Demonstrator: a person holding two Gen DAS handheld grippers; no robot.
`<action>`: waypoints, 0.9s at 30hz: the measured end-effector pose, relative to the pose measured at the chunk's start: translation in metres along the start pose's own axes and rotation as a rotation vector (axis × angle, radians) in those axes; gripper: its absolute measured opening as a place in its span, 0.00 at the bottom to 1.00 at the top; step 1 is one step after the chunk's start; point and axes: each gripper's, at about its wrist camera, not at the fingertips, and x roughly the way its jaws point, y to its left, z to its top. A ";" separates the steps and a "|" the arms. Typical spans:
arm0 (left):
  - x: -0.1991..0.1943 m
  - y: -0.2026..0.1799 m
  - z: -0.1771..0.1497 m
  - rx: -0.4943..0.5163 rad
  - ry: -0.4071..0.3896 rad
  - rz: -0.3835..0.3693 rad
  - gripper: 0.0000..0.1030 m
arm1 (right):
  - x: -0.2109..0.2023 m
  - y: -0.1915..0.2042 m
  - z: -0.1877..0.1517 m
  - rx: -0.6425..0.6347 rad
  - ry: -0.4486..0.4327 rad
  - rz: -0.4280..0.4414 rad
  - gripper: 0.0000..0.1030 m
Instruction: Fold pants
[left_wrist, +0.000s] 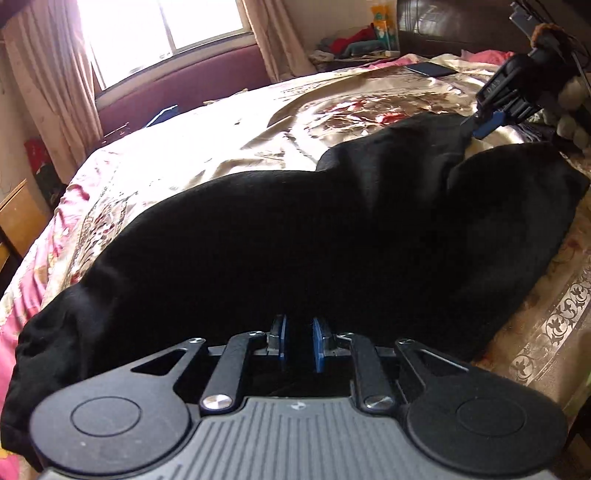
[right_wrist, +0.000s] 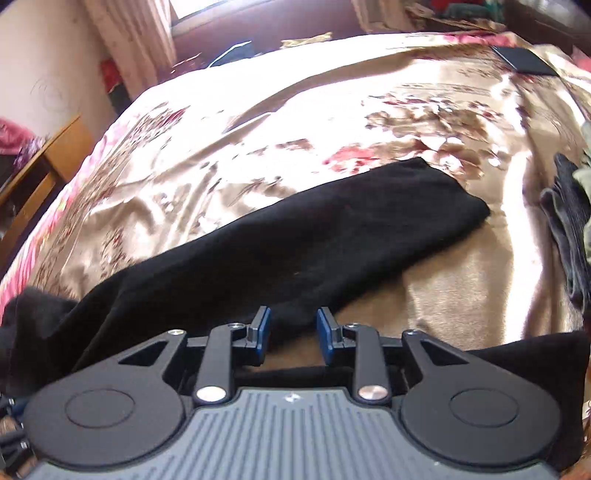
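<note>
Black pants (left_wrist: 295, 240) lie spread across a floral satin bedspread (left_wrist: 221, 140). My left gripper (left_wrist: 299, 339) sits low over their near edge. Its blue pads stand a narrow gap apart with only black cloth showing there, so a grip cannot be made out. My right gripper (left_wrist: 480, 125) is at the far right, where a fold of a leg rises to its blue pad. In the right wrist view one leg (right_wrist: 332, 229) stretches away over the bedspread (right_wrist: 258, 129). The right gripper (right_wrist: 293, 332) is open, with the leg's near edge lying partly in the gap.
A dark phone (left_wrist: 428, 68) (right_wrist: 524, 61) lies at the far side of the bed. A pile of dark clothes (right_wrist: 569, 221) sits at the right edge. Wooden furniture (right_wrist: 44, 173) stands left of the bed, and a curtained window (left_wrist: 159, 26) is beyond it.
</note>
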 end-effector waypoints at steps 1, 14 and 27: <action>0.002 -0.010 0.005 0.011 -0.003 -0.009 0.31 | 0.007 -0.013 0.002 0.052 -0.014 -0.001 0.29; 0.027 -0.035 0.035 0.022 0.023 -0.017 0.31 | 0.031 -0.066 0.020 0.427 -0.184 0.219 0.07; -0.015 -0.065 0.037 0.118 -0.048 -0.043 0.40 | -0.159 -0.038 -0.030 0.136 -0.346 0.177 0.07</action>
